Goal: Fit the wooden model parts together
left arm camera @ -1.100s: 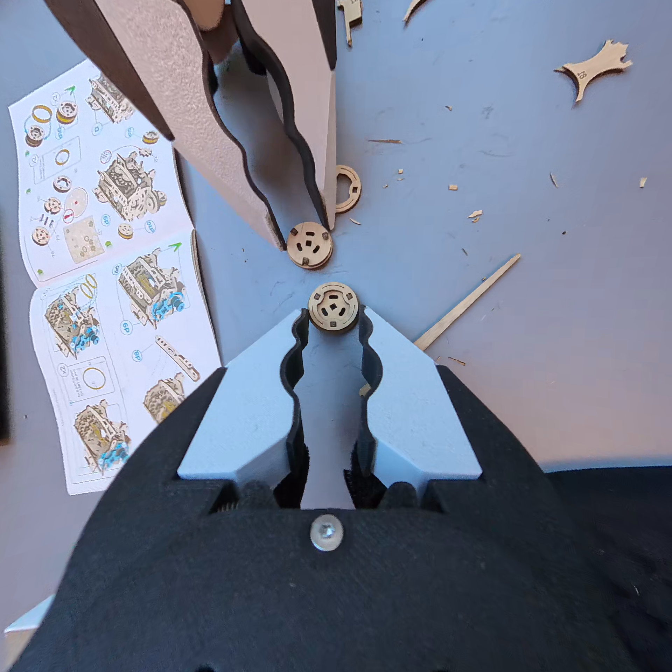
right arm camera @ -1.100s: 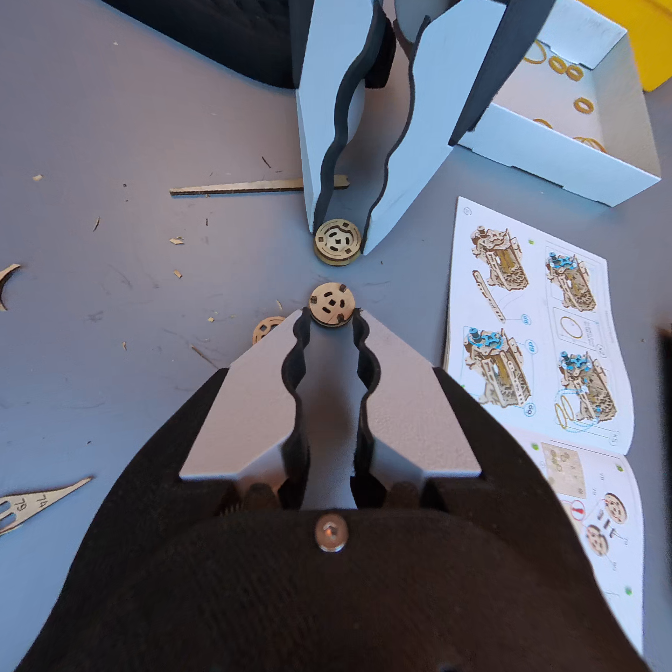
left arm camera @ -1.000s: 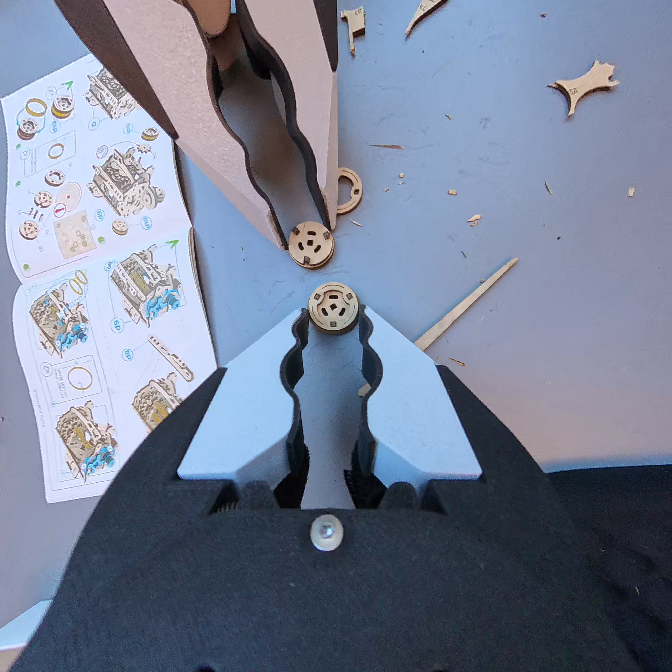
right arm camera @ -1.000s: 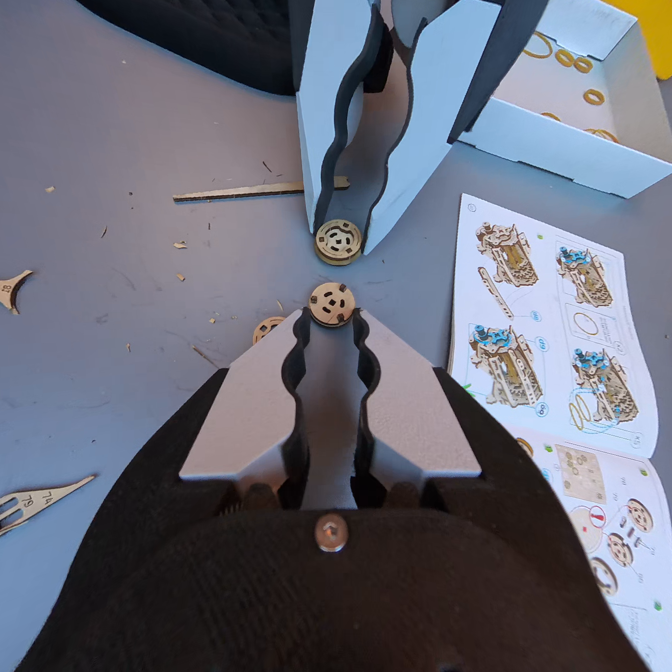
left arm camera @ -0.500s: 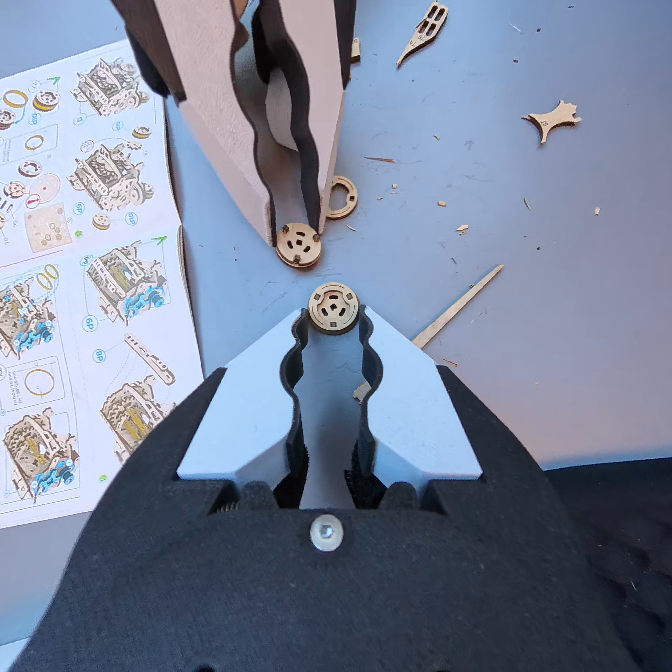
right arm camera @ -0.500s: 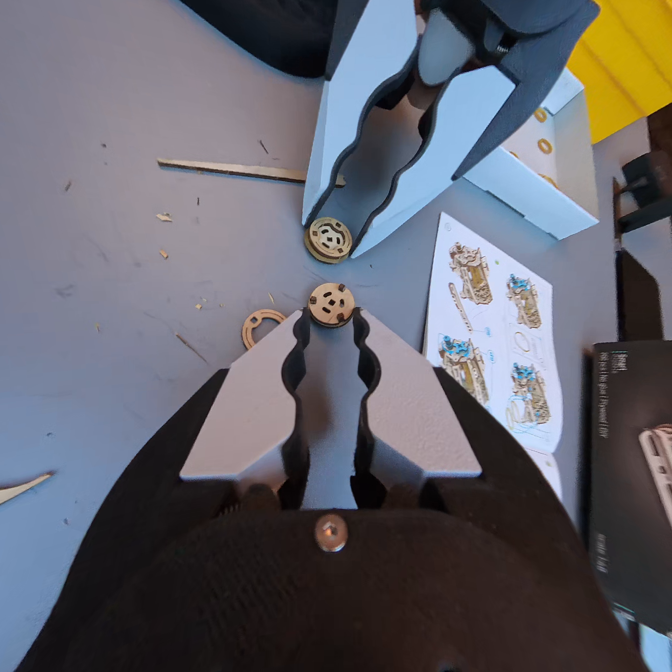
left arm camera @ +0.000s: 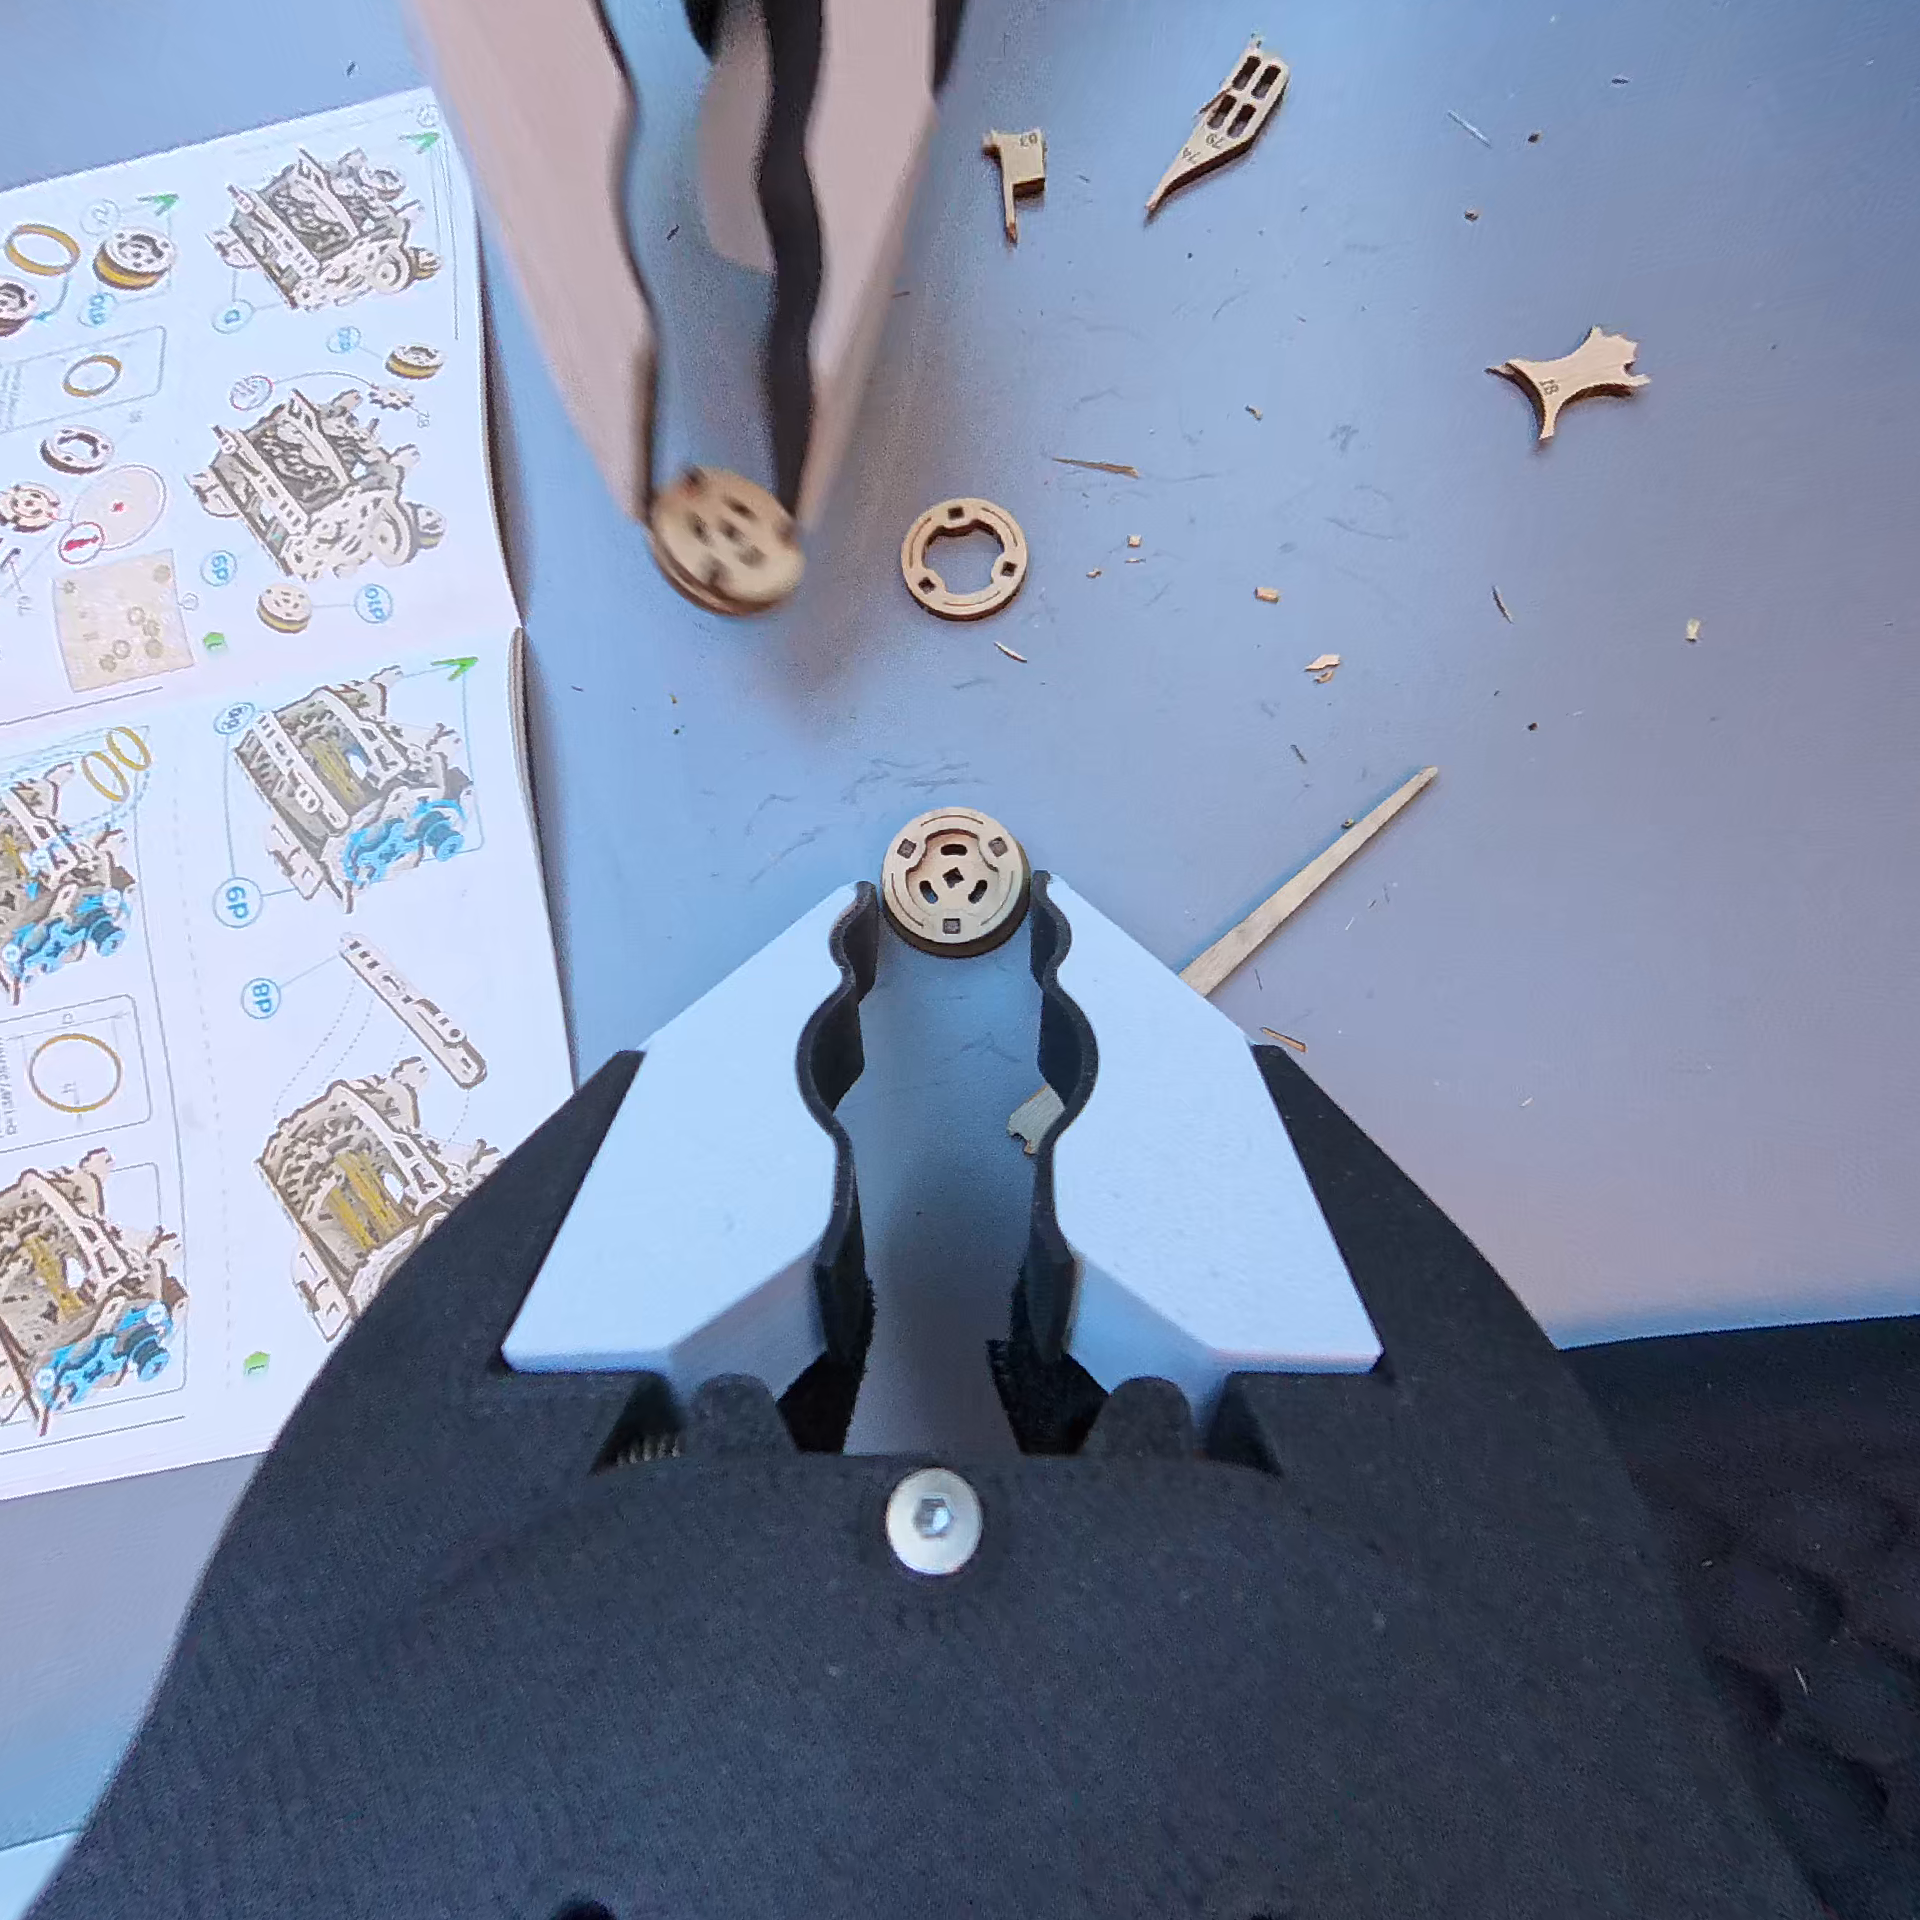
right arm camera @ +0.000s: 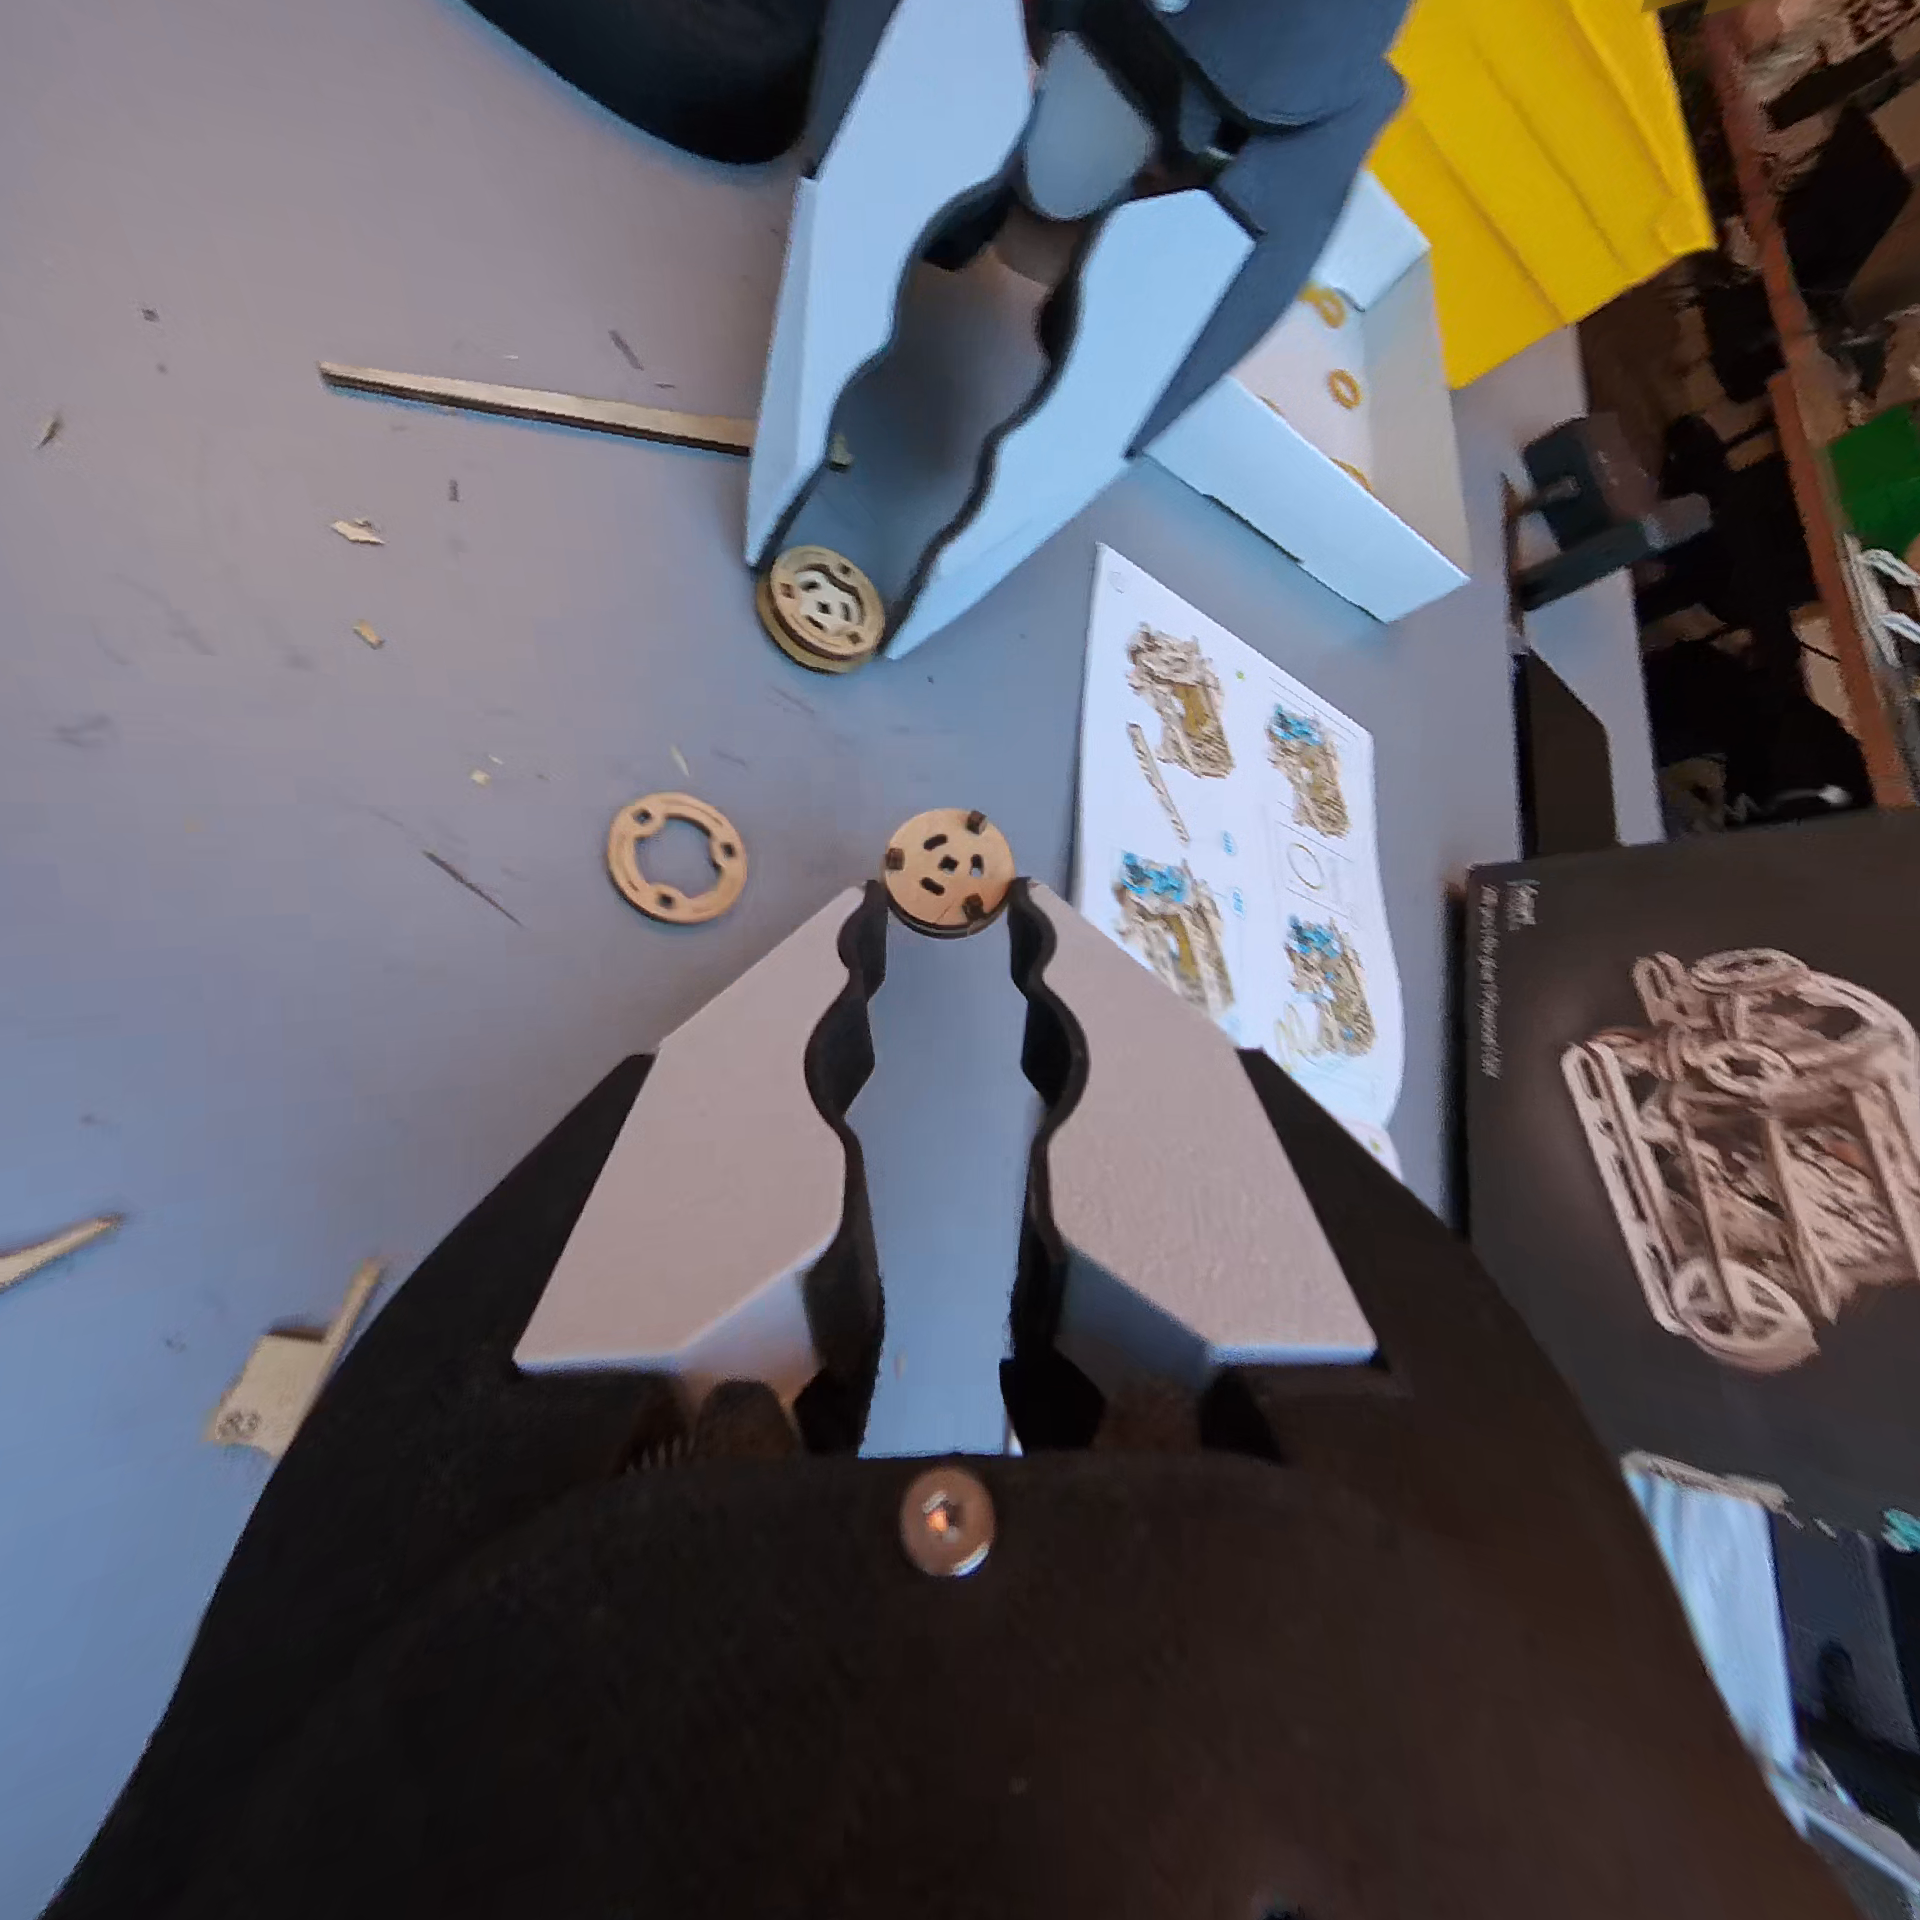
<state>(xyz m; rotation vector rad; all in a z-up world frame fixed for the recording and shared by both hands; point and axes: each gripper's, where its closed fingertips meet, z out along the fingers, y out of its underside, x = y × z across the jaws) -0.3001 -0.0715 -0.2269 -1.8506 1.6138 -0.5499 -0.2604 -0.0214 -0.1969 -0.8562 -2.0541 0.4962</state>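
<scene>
A grey table (right arm camera: pixel 312 260) scattered with wood chips; yellow bins (right arm camera: pixel 1538 156) and cluttered shelving (right arm camera: pixel 1818 416) beyond its edge.

Your left gripper (left arm camera: pixel 954 902) has two pale blue-grey wedge fingers (left arm camera: pixel 707 1174), each lined on the inner edge with wavy black padding. They sit in a black, grainy, rounded housing with a silver hex-socket screw (left arm camera: pixel 933 1521) at six o'clock. Your right gripper (right arm camera: pixel 948 899) is built alike: pale grey fingers (right arm camera: pixel 717 1164), wavy black liners, a black body and a silver screw (right arm camera: pixel 945 1523) low at centre.
</scene>
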